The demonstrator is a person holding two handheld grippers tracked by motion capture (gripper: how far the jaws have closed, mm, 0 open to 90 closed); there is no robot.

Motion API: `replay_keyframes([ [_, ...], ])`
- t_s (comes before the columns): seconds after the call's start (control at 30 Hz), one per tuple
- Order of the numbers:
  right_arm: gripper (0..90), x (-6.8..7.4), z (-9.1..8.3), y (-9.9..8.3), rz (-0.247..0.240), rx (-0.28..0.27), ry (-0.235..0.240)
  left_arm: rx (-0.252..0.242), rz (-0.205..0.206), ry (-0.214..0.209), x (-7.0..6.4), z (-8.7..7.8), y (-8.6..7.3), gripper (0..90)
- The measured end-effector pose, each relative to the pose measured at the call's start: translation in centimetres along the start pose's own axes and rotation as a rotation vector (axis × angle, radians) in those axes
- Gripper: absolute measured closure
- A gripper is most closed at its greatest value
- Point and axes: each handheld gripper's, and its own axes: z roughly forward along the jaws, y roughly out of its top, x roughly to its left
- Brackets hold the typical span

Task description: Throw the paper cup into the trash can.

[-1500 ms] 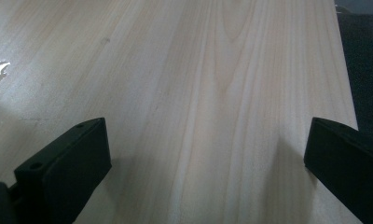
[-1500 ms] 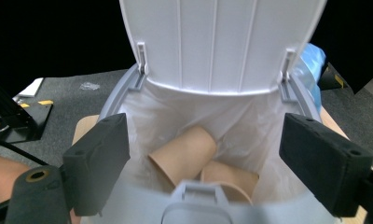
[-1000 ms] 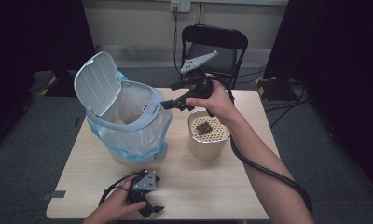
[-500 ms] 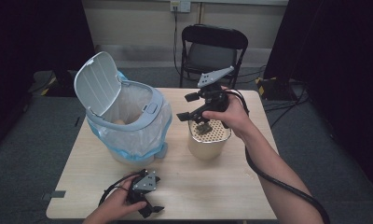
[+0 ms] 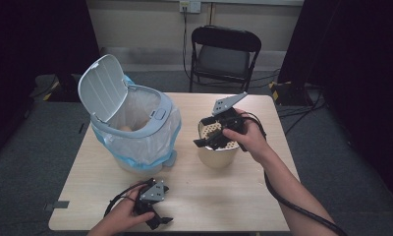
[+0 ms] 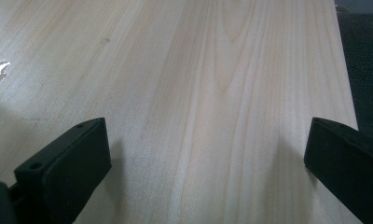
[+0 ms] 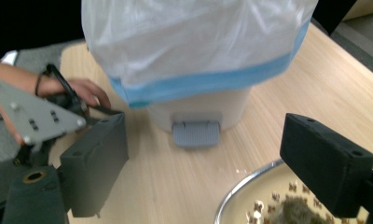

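At the table's near left edge, our left gripper (image 5: 153, 209) rests just as before, jaws wide over bare wood. The open-lidded bin (image 5: 135, 130) stands left of the pot (image 5: 215, 147). Our right gripper (image 5: 218, 130) has dropped from above the bin to the pot's rim, jaws wide and empty, wrist bent leftward.
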Motion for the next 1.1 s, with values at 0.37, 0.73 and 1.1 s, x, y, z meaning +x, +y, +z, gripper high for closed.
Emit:
replay_keyframes([
  [0.37,14.6,0.6,0.4,-2.5,0.006,0.016,-0.014,-0.001,0.000,0.000,0.0,0.0,0.0,0.0],
  [0.73,14.6,1.6,0.2,-6.6,0.025,0.035,-0.031,0.001,-0.008,-0.005,0.0,0.0,0.0,0.0],
  [1.1,14.0,2.5,0.1,-9.4,0.005,-0.011,-0.086,0.004,-0.009,-0.002,-0.1,0.0,0.0,0.0],
])
